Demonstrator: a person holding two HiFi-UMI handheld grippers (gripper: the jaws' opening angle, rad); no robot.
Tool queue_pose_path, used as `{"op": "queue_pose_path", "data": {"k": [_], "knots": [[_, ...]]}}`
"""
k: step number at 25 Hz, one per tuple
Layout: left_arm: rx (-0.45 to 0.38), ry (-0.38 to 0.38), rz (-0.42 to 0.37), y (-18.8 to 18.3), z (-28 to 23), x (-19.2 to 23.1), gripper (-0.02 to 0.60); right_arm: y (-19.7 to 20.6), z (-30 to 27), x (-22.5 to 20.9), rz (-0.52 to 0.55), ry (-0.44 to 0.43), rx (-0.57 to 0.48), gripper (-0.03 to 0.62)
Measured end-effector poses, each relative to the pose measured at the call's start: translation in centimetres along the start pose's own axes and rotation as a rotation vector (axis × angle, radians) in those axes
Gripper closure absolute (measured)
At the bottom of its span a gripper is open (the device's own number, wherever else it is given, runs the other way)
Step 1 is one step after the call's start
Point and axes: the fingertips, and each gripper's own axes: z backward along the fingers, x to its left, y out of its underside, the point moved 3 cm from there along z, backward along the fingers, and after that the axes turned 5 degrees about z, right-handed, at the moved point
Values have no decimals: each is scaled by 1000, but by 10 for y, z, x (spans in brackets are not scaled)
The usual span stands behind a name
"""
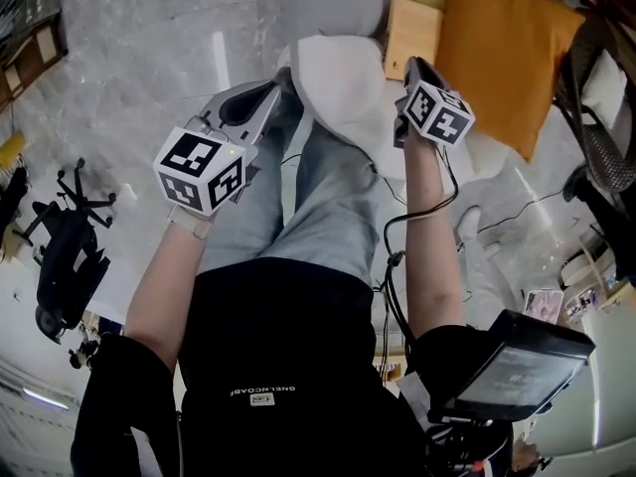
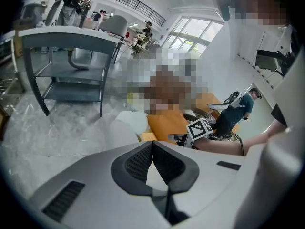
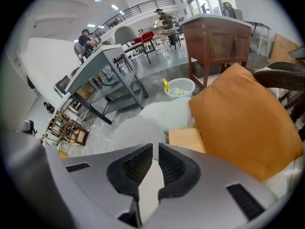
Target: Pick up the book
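The book lies open with tan pages up, on the floor between a white cushion and an orange cushion. In the right gripper view the book shows just beyond the jaws, tucked against the orange cushion. My right gripper hovers next to the book, shut, with nothing between its pads. My left gripper hangs over the person's jeans-clad legs, left of the white cushion, tips together and empty. The left gripper view shows its shut jaws and the right gripper's marker cube.
A grey metal table stands on the marble floor. A wooden cabinet and a white wire basket stand behind the cushions. A black office chair is at the left, a mesh chair at the right, and a dark screen by the person's hip.
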Motion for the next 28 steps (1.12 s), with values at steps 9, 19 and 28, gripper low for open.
{"op": "queue_pose_path", "data": {"k": [9,19,28], "knots": [[-4,-1,33,17,-15,35,566,19,-54,-1,61,27,52,565],[13,-6,55,48,-34,56,567,41,-102,-8,108,30,100,565],[28,-5,49,78,-34,81,567,65,-160,4,198,40,198,528]]}}
